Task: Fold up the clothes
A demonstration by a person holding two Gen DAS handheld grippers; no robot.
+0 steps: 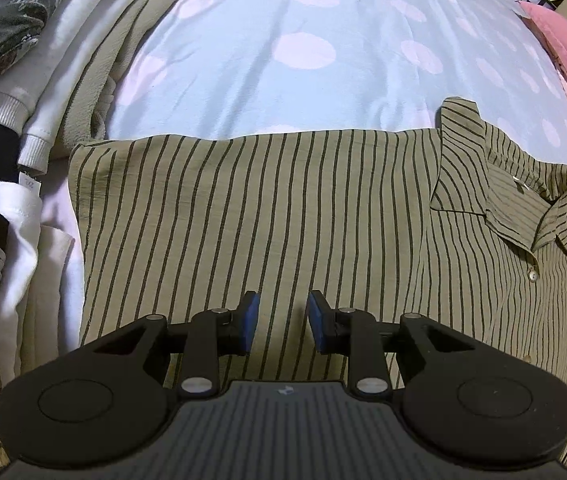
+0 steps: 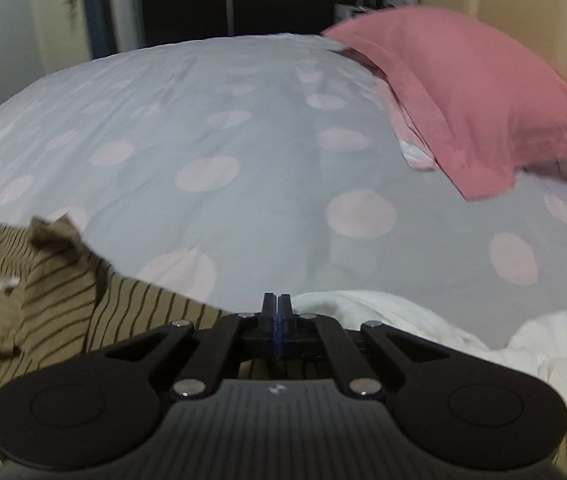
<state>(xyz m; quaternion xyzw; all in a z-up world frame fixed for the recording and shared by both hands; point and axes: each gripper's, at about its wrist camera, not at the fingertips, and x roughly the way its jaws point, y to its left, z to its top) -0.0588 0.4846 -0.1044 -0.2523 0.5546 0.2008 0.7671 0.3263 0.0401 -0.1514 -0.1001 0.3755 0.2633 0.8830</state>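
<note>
— Olive cloth with thin dark stripes fills my left view: the olive striped button-up shirt [image 1: 283,208] lies spread flat on the pale blue bedspread with pink dots [image 1: 283,40], collar [image 1: 523,200] off to the right, buttons showing down the placket.

— And your left gripper?

— My left gripper [image 1: 282,322] hangs over the middle of the shirt, its blue-padded fingers [image 1: 251,320] set moderately apart with nothing between them. I cannot tell whether they touch the cloth.

— What sits beside the shirt?

— To its left, a stack of folded cream and white garments [image 1: 95,60] with a dark floral piece [image 1: 3,12] on top.

— The right side?

— My right gripper [image 2: 277,320] has its fingers pressed together, empty as far as I see. The picture is blurred. The shirt [image 2: 43,300] lies at lower left, a rumpled white cloth [image 2: 423,328] just right of the fingertips, and a pink pillow [image 2: 463,92] sits on the bedspread [image 2: 203,140] well beyond.
</note>
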